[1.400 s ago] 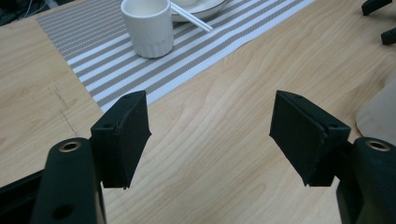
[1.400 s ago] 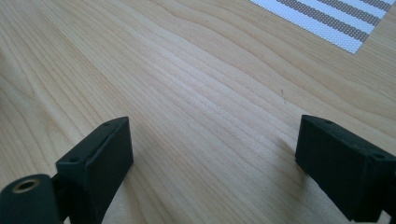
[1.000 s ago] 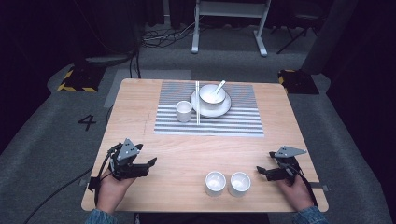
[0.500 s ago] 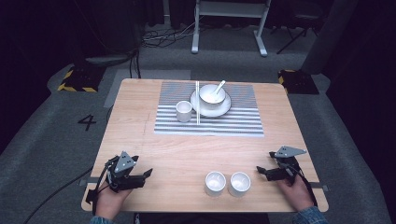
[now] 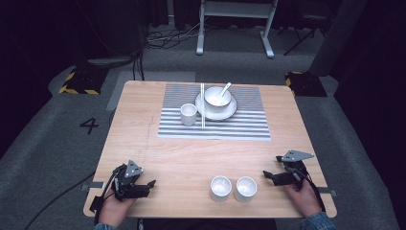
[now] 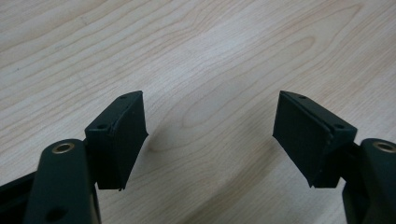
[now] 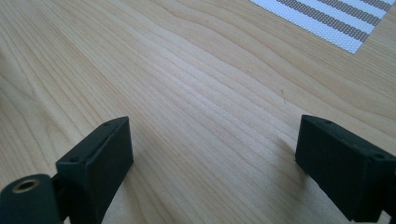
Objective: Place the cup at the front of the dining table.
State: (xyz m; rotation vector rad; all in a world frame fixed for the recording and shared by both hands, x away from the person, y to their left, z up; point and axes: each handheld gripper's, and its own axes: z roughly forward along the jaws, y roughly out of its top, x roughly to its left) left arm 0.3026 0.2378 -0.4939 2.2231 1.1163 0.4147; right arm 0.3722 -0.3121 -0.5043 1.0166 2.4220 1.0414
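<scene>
My left gripper (image 5: 151, 185) rests low over the near left corner of the wooden table (image 5: 182, 158), pointing right. Its jaws have just been opening, and in the left gripper view (image 6: 211, 99) only bare wood lies between them. My right gripper (image 5: 266, 176) sits near the front right edge and points left. In the right gripper view (image 7: 215, 125) its jaws stand wide apart over bare wood. Two small white cups (image 5: 220, 188) (image 5: 245, 188) stand side by side at the front, between the grippers and touched by neither.
A striped placemat (image 5: 239, 125) lies at the back middle. On it are a white plate (image 5: 230, 111) holding a bowl (image 5: 216, 97) with a spoon (image 5: 225, 88), a white cup (image 5: 188, 114), and chopsticks (image 5: 202, 106). A corner of the mat (image 7: 327, 18) appears in the right gripper view.
My left hand has sunk toward the table and drawn back to the near edge, and its jaws stand wider apart. The right hand has kept still.
</scene>
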